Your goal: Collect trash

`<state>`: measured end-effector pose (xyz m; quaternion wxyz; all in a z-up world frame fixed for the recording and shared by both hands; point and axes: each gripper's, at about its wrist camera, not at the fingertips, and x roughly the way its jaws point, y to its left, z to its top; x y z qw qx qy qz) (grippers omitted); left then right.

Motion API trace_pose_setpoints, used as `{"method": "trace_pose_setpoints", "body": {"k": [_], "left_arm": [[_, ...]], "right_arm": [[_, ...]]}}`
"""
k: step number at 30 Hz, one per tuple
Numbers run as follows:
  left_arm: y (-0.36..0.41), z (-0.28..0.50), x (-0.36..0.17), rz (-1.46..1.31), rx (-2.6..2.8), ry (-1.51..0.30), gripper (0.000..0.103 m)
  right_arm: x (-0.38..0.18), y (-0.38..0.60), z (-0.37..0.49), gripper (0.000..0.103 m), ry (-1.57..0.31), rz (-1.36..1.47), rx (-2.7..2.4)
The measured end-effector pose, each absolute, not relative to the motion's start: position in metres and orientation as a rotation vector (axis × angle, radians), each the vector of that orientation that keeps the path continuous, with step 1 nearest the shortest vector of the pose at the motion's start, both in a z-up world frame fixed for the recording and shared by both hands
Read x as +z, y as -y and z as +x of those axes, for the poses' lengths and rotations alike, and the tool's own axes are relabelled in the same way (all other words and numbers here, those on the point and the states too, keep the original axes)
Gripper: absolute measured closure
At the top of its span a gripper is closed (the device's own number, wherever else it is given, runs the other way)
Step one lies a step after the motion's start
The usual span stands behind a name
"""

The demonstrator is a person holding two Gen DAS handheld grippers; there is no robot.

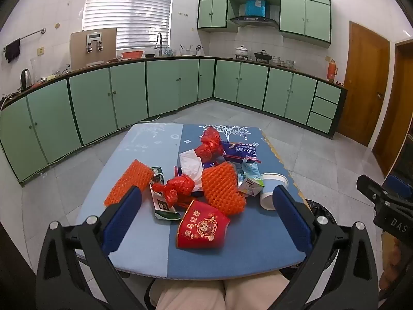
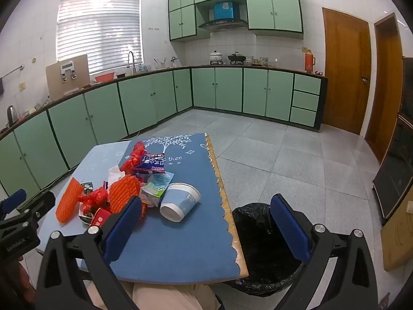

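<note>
A pile of trash lies on the blue table (image 1: 232, 253): a red paper cup (image 1: 201, 230) on its side nearest me, two orange foam nets (image 1: 223, 188) (image 1: 129, 182), crumpled red wrappers (image 1: 175, 187), a white tissue (image 1: 192, 164), a blue snack bag (image 1: 241, 151), milk cartons (image 1: 251, 183) and a white-blue cup (image 2: 180, 201). A bin with a black bag (image 2: 260, 248) stands at the table's right edge. My left gripper (image 1: 206, 211) is open and empty, above the near edge, with the red cup between its fingers' line. My right gripper (image 2: 206, 219) is open and empty, over the table's right edge and the bin.
Green kitchen cabinets (image 1: 129, 95) run along the far walls with a tiled floor (image 2: 284, 155) between them and the table. Wooden doors (image 2: 346, 69) are at the right. My knees (image 1: 222, 294) are under the table's near edge.
</note>
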<state>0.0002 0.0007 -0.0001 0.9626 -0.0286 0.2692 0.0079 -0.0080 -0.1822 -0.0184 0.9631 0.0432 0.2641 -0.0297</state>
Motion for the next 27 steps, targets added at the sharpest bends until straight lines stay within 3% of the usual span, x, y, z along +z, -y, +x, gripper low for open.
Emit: {"method": "trace_pose_setpoints", "body": {"k": [27], "left_arm": [[-0.0023,-0.0006,-0.0017,-0.050,0.019,-0.548,0.005]], "right_arm": [[-0.0193,0.1821,-0.0058,0.006,-0.532,0.084,-0.063]]}}
